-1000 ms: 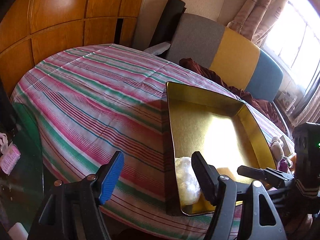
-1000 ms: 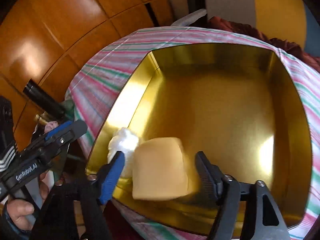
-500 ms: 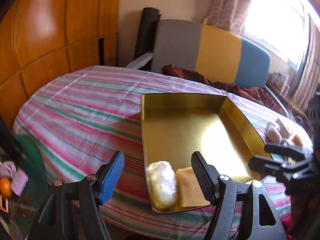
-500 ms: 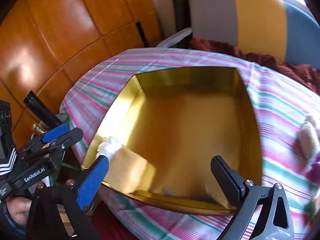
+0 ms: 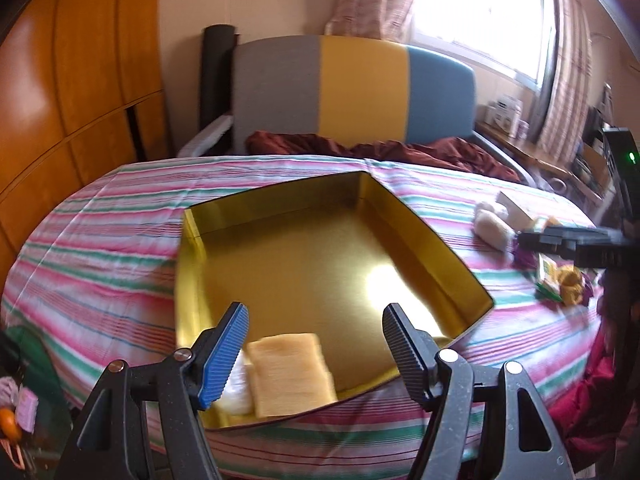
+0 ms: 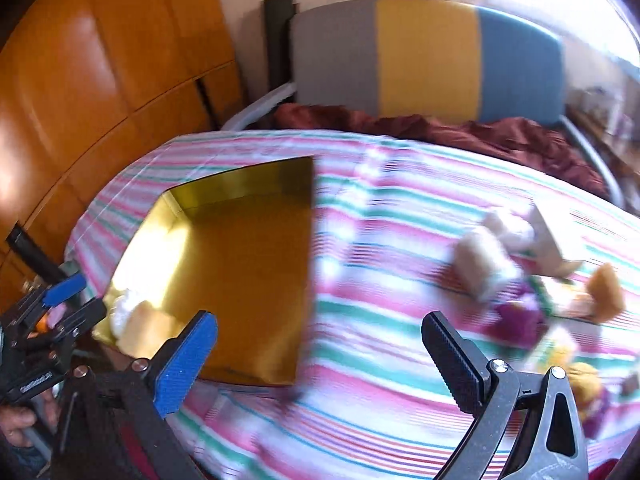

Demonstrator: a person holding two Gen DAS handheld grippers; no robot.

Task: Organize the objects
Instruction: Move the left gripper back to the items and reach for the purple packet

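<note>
A shallow gold tin box lies on the striped bedspread. In its near corner rest a yellow sponge-like pad and a white fluffy ball. My left gripper hangs open above that corner with nothing between its fingers. My right gripper stands wide open over the bedspread right of the box, empty; the left wrist view shows it as a black shape at the right edge. A blurred heap of small items lies to the right.
A grey, yellow and blue headboard and a dark red blanket lie behind the bed. Orange wooden panels stand on the left. A window with curtains is at the right. A hand holds the left gripper.
My right gripper let go of the yellow pad in the box, opened wide and swung right toward the heap. My left gripper moved right and rolled, so the box's near corner now lies under it.
</note>
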